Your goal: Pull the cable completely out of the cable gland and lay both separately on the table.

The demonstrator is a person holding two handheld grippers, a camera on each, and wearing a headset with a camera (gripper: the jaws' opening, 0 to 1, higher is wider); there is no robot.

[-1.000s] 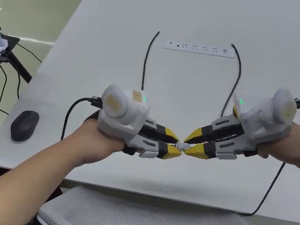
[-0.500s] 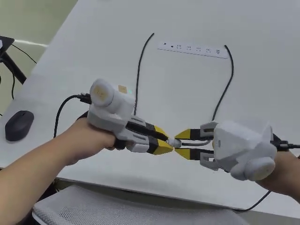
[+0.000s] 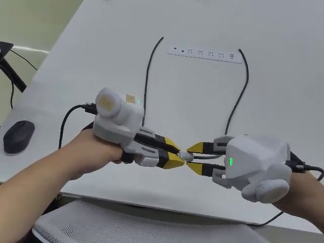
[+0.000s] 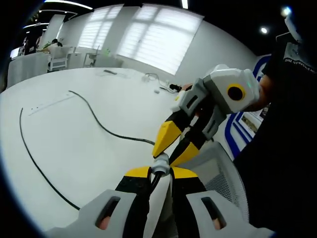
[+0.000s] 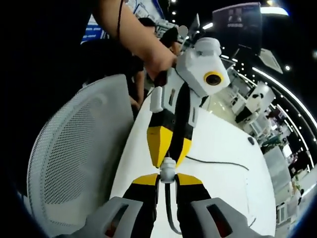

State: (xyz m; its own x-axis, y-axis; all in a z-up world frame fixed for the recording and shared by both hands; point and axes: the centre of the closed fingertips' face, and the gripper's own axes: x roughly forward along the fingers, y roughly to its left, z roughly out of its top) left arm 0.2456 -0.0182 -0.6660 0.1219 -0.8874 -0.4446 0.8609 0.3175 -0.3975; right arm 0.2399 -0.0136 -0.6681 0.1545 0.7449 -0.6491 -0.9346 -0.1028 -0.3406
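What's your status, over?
Left gripper shut on gland. Right gripper at it too, grip unclear. Cable not out yet, runs between right fingers. Nothing blocking.

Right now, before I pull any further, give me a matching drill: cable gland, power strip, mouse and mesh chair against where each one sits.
Things:
1. cable gland
2. power strip
3. mouse
4. mesh chair

Places:
A. far side of the table
B. below the table's near edge
C. between the tips of the left gripper and the right gripper, above the table
D. near the table's left edge

Pairs: 1-C, 2-A, 3-D, 4-B
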